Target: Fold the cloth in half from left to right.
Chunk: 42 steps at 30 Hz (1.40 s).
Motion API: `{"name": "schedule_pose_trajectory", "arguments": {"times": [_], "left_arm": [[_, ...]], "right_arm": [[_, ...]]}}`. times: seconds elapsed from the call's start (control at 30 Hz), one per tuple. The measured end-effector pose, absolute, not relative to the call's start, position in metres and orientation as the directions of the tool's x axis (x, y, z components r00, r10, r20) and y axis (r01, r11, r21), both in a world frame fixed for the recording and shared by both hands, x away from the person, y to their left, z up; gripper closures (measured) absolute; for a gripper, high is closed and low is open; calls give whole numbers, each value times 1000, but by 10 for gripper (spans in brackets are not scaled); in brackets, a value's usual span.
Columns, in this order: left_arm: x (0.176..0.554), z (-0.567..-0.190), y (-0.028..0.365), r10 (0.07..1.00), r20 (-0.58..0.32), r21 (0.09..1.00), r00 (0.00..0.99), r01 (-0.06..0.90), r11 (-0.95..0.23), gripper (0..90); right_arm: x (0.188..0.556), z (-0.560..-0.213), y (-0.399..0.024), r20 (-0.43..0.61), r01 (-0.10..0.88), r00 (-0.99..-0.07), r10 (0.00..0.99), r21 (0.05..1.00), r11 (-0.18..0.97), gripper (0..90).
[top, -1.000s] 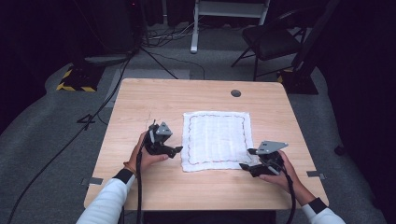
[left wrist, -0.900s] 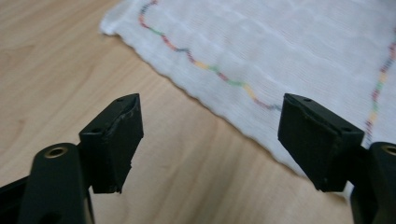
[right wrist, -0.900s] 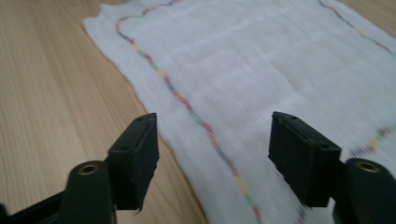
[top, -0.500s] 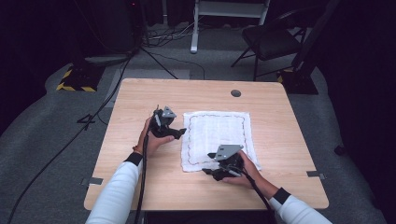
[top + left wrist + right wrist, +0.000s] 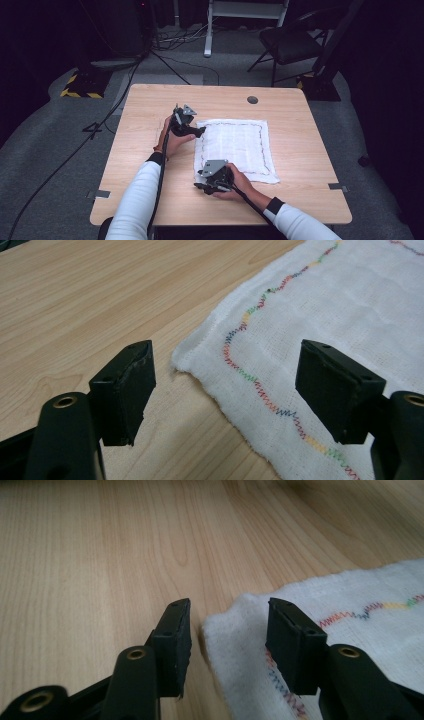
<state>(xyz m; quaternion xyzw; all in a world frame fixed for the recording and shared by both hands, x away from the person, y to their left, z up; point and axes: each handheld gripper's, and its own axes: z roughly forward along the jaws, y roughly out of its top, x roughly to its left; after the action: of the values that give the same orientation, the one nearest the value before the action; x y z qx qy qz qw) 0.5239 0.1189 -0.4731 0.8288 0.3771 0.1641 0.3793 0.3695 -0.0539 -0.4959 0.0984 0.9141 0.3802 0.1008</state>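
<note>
A white cloth with a coloured zigzag stitch border lies flat on the wooden table. My left gripper is at the cloth's far-left corner, open, its jaws wide apart with the corner between them. My right gripper is at the near-left corner, open, with the jaws on either side of the cloth's edge. Neither gripper holds the cloth, and the cloth stays flat under both.
The table has a round cable hole near its far edge. Bare wood lies to the left and front of the cloth. Beyond the table stand a chair, a white frame and cables on the grey floor.
My right gripper has moved from the cloth's near-right corner across to its near-left corner. My left gripper has gone forward to the far-left corner.
</note>
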Motion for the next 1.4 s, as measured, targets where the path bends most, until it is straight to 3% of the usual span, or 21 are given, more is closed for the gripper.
{"name": "schedule_pose_trajectory", "arguments": {"times": [0.07,0.27,0.37,0.7,1.2,1.3,1.4], "left_arm": [[524,-473,120,753,-20,751,658,507,-423,227],[526,-473,124,779,-21,758,627,518,-397,217],[529,-476,126,785,-25,753,619,528,-392,204],[534,-487,126,804,-48,733,593,567,-375,183],[538,-500,110,782,-36,683,622,587,-435,186],[536,-499,110,763,-43,693,645,569,-442,265],[533,-497,110,724,-55,700,688,543,-464,494]], "right_arm": [[373,-496,-52,-102,124,-955,279,717,686,568],[375,-496,-55,-102,148,-945,310,712,686,809],[374,-495,-56,-104,152,-943,317,711,686,855],[350,-494,-49,-129,92,-959,251,698,710,867],[348,-494,-55,-82,114,-968,239,703,702,868],[348,-494,-55,-85,114,-967,242,702,703,868],[348,-494,-55,-87,112,-967,241,701,704,868]]}}
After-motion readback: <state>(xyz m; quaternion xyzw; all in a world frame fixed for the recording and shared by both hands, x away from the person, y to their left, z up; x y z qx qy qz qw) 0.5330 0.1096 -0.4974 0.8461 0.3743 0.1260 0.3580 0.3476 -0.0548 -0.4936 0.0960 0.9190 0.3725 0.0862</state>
